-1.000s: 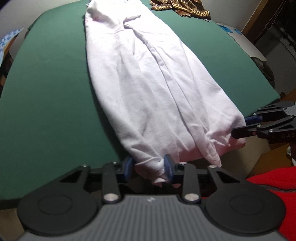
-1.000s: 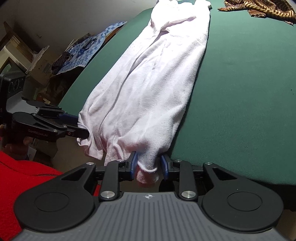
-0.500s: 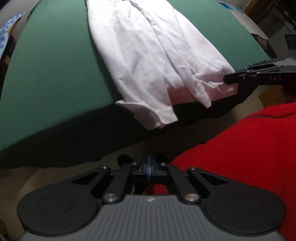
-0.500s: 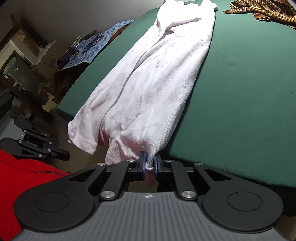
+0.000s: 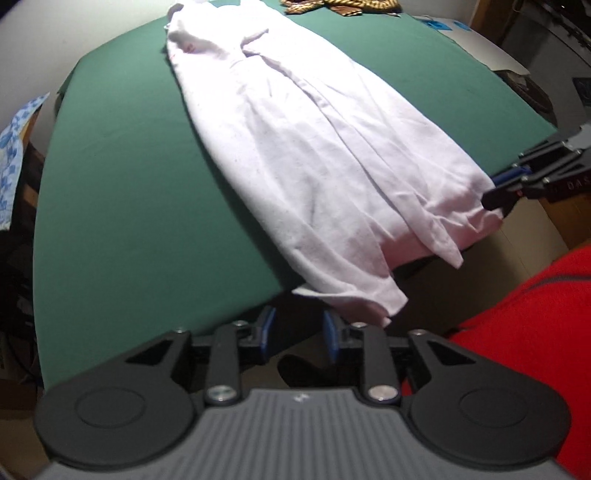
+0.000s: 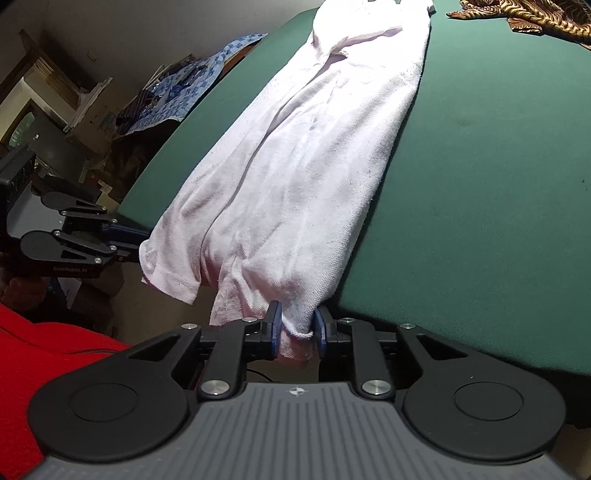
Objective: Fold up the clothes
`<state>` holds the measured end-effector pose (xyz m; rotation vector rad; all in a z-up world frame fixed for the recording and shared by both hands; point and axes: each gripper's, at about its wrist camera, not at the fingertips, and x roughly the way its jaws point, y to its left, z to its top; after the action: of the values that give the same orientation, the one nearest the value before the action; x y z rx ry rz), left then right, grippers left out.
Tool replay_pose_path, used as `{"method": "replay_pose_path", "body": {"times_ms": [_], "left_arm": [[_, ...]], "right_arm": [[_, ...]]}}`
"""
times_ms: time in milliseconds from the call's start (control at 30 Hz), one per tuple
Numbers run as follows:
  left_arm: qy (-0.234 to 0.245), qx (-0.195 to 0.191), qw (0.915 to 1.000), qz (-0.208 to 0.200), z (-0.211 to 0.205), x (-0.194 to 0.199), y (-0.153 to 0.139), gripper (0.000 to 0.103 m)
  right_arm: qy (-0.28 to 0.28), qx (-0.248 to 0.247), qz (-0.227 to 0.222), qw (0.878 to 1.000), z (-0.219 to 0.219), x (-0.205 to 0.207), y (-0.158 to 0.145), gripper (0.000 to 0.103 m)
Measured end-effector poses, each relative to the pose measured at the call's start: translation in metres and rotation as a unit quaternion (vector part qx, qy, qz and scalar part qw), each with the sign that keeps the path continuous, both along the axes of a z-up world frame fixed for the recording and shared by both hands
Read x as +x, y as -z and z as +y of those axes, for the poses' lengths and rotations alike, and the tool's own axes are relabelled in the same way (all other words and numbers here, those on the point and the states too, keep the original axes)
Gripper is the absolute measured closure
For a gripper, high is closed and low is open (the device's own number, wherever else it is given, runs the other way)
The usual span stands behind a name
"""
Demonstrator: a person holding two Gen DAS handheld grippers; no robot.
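A white garment (image 5: 306,140) lies lengthwise on the green table (image 5: 122,184), and its hem hangs over the near edge. My left gripper (image 5: 299,332) sits just below that edge. Its jaws are opening with nothing between them, and the hem's left corner (image 5: 369,302) hangs just above its right finger. In the right wrist view the left gripper (image 6: 133,242) stands beside that corner. My right gripper (image 6: 295,328) has the hem's right corner (image 6: 295,325) bunched loosely between its blue pads while its jaws are opening. From the left wrist view the right gripper (image 5: 495,186) shows at the hem's right side.
A brown patterned cloth (image 6: 524,14) lies at the table's far edge. A blue patterned cloth (image 6: 192,85) and clutter sit off the table's left side. White paper (image 5: 480,37) lies at the far right. The person's red garment (image 5: 535,314) is close by the grippers.
The left gripper let go of the hem corner, dropped below the edge and shut, and now stands open beside the hem. The right gripper pinched the hem, then widened.
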<state>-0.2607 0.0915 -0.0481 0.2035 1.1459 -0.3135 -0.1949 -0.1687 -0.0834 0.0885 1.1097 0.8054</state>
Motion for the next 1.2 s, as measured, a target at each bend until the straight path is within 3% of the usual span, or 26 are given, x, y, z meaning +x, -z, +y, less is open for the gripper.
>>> {"method": "replay_pose_path", "body": {"times_ms": [267,333,400,500,633,900,1033,1200], "left_arm": [[0.068,0.067,0.9952,-0.022,-0.024,0.008,0.01,0.071],[0.083,0.071,0.9937,-0.026,-0.027,0.01,0.013,0.077],[0.094,0.073,0.9925,-0.028,-0.03,0.01,0.015,0.096],[0.1,0.077,0.9915,-0.033,-0.034,0.005,0.019,0.103],[0.084,0.062,0.9942,-0.024,-0.032,-0.001,0.019,0.103],[0.022,0.0,0.9987,0.046,-0.018,-0.04,0.022,0.103],[-0.029,-0.006,0.9992,0.025,0.002,-0.036,0.012,0.103],[-0.045,-0.017,0.9988,-0.012,0.007,-0.003,-0.002,0.074]], "right_arm": [[-0.004,-0.001,-0.001,1.0,0.007,-0.001,0.002,0.081],[-0.004,-0.003,-0.003,1.0,0.01,-0.002,0.001,0.08],[-0.001,-0.004,-0.003,1.0,0.011,-0.003,0.001,0.079],[0.007,-0.003,-0.002,1.0,0.011,-0.003,0.002,0.079],[0.014,-0.001,0.002,1.0,0.011,-0.005,0.003,0.078],[0.017,0.006,0.014,1.0,0.006,-0.007,0.002,0.078],[0.027,0.012,0.027,0.999,0.004,-0.005,0.005,0.074],[0.023,0.022,0.04,0.999,0.009,-0.002,0.007,0.063]]}}
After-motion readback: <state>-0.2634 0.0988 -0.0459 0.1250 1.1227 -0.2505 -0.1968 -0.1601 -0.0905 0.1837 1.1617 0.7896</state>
